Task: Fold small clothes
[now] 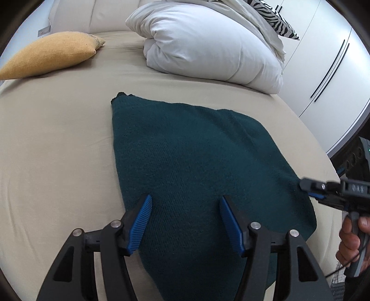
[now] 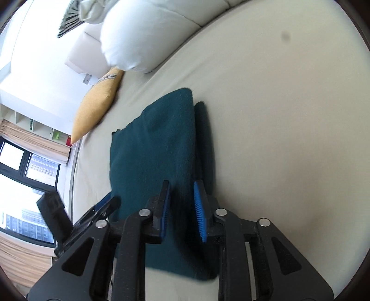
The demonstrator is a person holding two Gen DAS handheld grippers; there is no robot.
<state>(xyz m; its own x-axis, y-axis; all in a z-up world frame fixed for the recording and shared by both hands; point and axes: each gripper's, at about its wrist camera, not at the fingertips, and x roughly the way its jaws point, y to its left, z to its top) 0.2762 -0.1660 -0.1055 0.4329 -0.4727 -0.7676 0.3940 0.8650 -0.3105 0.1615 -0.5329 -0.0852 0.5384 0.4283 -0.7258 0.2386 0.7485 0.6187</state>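
A dark teal knitted garment (image 1: 196,157) lies folded flat on the beige bed sheet (image 1: 57,150). My left gripper (image 1: 185,203) is open, its blue pads spread wide just above the garment's near edge, holding nothing. The right gripper shows in the left wrist view (image 1: 312,189) at the garment's right corner. In the right wrist view the same garment (image 2: 157,150) shows a folded layer along its right side. My right gripper (image 2: 182,187) hovers over that folded edge with its jaws partly apart and no cloth between them. The left gripper shows at the lower left of the right wrist view (image 2: 108,203).
A white folded duvet (image 1: 208,44) and a zebra-print pillow (image 1: 275,16) lie at the head of the bed. A mustard cushion (image 1: 48,55) lies at the far left. White wardrobe doors (image 1: 328,69) stand right of the bed. A window (image 2: 20,185) is beyond the bed's far side.
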